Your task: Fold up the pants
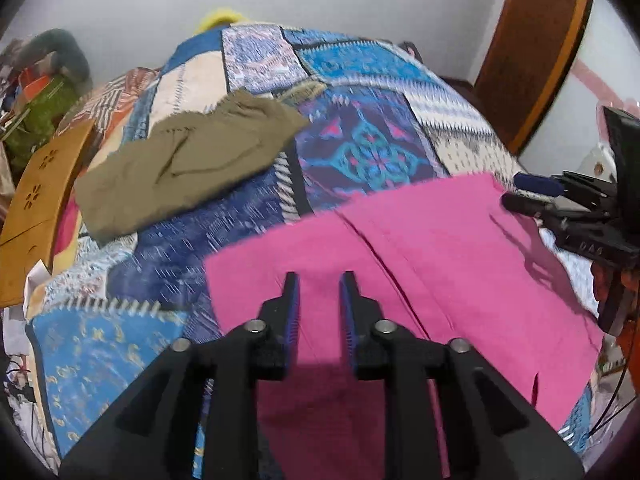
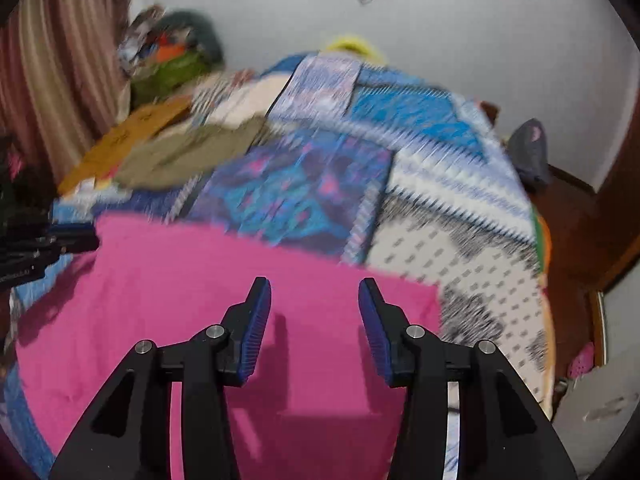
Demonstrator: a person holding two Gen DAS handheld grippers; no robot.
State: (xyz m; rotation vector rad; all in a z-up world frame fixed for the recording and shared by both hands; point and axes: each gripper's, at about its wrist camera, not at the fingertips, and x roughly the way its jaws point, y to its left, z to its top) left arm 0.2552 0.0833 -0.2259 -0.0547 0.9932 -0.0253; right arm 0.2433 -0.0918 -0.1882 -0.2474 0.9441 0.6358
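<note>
Even indoor light, soft shadows under the jaws, motion blur, fisheye bending with dark corners.

pants on bed, garment behind

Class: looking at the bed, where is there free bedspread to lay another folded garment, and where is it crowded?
Free: the patchwork bedspread between the pink pants and the far wall, right of the olive garment; also the near-left corner beside the pink pants. Crowded: the far-left edge, with the olive garment, a wooden board and piled clutter.
</note>
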